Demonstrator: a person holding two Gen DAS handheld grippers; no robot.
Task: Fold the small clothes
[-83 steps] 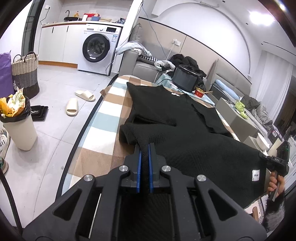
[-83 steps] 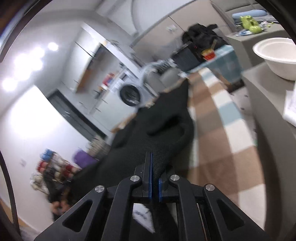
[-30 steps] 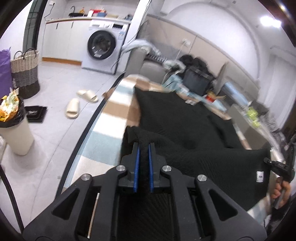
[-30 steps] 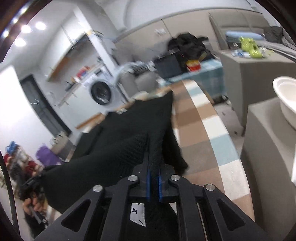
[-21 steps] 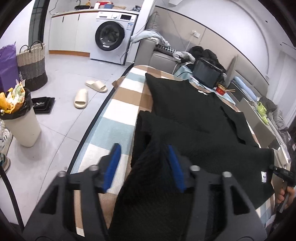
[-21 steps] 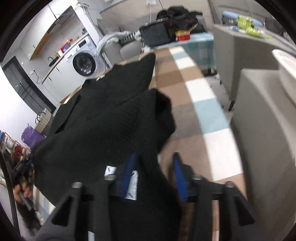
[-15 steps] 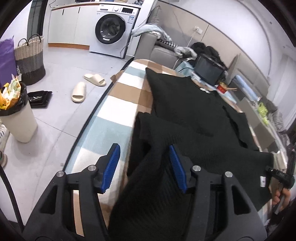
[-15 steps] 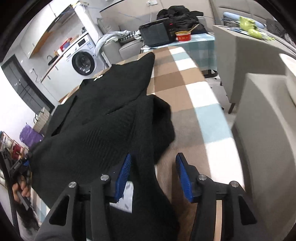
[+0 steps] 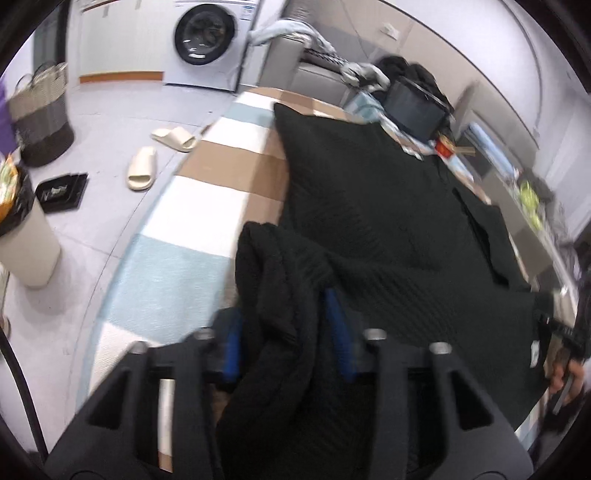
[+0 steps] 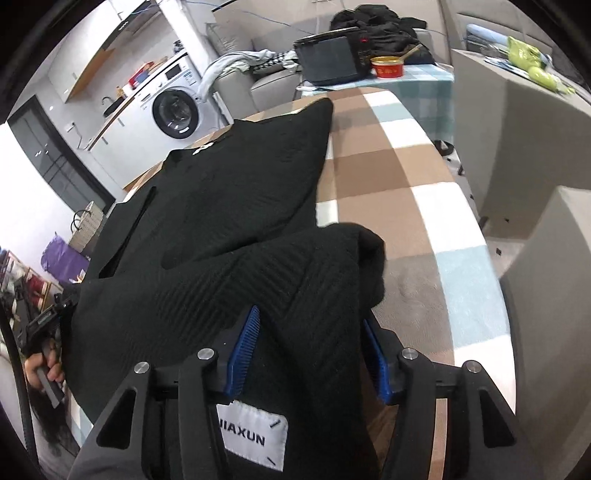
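A black knitted garment (image 9: pixel 369 206) lies spread on the checked tablecloth (image 9: pixel 221 162), its near hem folded over towards the far end. My left gripper (image 9: pixel 284 332) has a bunched corner of that hem loose between its blue pads, and its jaws are closing. In the right wrist view the same garment (image 10: pixel 229 206) fills the table (image 10: pixel 399 173). My right gripper (image 10: pixel 310 321) straddles the other hem corner, jaws opening, pads clear of the cloth. A white label (image 10: pixel 251 435) shows below the jaws. Each gripper appears at the other view's edge, held in a hand.
To the left on the floor are a washing machine (image 9: pixel 207 33), slippers (image 9: pixel 142 168), a bin (image 9: pixel 22 236) and a basket (image 9: pixel 40 110). A black appliance (image 10: pixel 328 59) and a red bowl (image 10: pixel 386 68) sit beyond the table's far end. A grey cabinet (image 10: pixel 517 129) stands to the right.
A second ago both grippers were shut on the lifted hem. Both have opened and sunk towards the table, and the hem now lies slack on the garment.
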